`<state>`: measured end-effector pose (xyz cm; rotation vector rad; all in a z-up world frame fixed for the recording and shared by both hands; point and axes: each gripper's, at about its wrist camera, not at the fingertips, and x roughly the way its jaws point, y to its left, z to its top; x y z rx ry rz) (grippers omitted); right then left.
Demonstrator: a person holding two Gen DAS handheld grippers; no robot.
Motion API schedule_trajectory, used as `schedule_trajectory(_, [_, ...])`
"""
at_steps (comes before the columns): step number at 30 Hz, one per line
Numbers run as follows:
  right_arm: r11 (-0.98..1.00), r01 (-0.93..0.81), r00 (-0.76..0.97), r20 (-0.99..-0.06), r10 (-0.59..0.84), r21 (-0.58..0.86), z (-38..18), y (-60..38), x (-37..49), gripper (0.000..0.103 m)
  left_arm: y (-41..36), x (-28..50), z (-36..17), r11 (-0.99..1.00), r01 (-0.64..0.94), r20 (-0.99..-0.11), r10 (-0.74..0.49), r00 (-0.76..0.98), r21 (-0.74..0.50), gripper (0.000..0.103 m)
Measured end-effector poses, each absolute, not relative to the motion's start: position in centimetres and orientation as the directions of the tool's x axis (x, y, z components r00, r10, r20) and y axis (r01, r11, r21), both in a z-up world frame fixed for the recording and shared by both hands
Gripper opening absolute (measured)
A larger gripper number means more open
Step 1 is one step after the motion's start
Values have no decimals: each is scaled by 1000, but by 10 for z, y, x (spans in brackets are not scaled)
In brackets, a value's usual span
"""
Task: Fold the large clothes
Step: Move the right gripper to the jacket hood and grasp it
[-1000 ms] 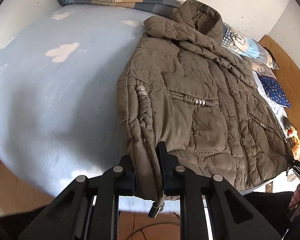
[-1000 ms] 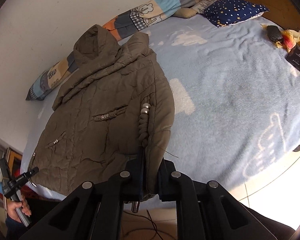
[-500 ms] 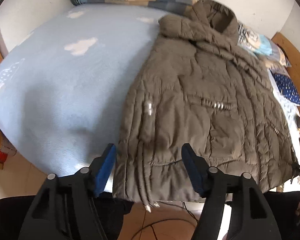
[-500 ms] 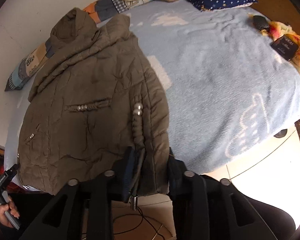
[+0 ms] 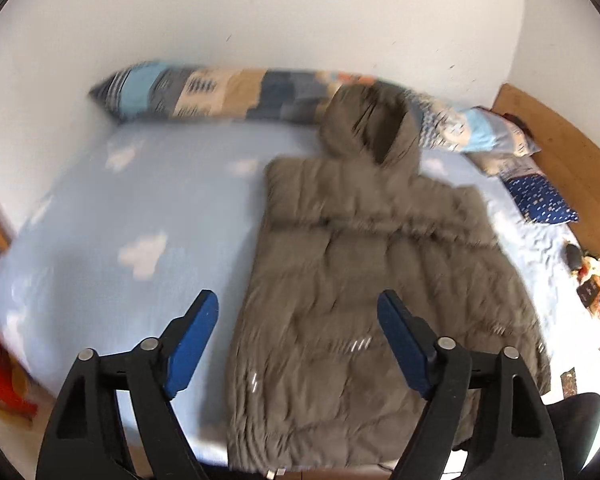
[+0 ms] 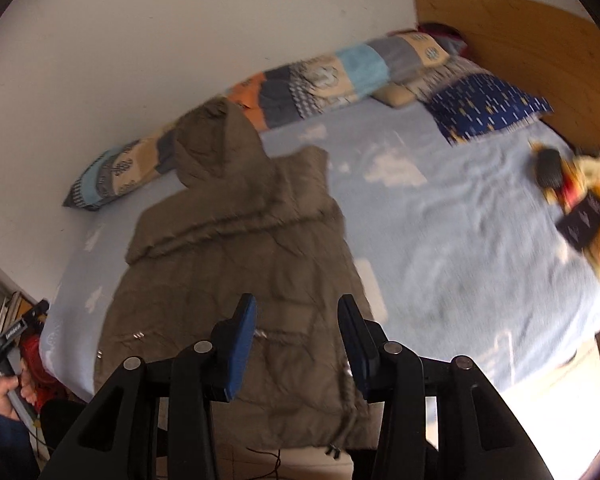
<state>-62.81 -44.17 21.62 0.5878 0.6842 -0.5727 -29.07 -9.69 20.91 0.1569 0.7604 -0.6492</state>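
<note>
A large olive-brown hooded padded jacket (image 5: 364,280) lies flat on the light blue bed, hood toward the wall, hem at the near bed edge; it also shows in the right wrist view (image 6: 236,280). My left gripper (image 5: 298,318) is wide open and empty, raised above the jacket's lower part. My right gripper (image 6: 296,320) is open and empty, above the jacket's lower right part. Both views are motion-blurred.
A patchwork bolster pillow (image 5: 228,92) lies along the wall. A navy starred pillow (image 6: 488,104) and small items (image 6: 580,208) sit at the bed's right by the wooden headboard (image 6: 540,40). The person's other hand (image 6: 8,388) shows at lower left.
Both grippers let go of the jacket's hem, opened, and pulled up and back. The jacket now lies flat on the bed.
</note>
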Motion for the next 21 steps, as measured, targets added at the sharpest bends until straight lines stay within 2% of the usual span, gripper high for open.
schedule_trajectory(5, [772,575,686,-673,-275,271,256,-441,-577,51,-137,-276,250,762,637,-621,-555,554,-113,85])
schedule_trajectory(10, [830,509,702,-668,-248,227,274,-450,-514,53,-181,-243,256,755,639,-604,-580,547,-146,87])
schedule_trajectory(13, [849,483,705,-671,-229,217,281,-468,-459,55,-208,-218,243,767,620,-612,-572,546,-164,88])
schedule_trajectory(16, [840,468,719,-671,-182,273,282,-493,-409,56,-235,-186,213,803,574,-626,-532,570,-160,88])
schedule_trajectory(19, [854,464,706,-680,-197,234,282,-522,-330,57,-247,-166,180,813,558,-642,-519,565,-166,88])
schedule_trajectory(21, [863,461,708,-671,-218,206,278,-540,-290,57,-255,-154,161,813,559,-681,-503,532,-163,88])
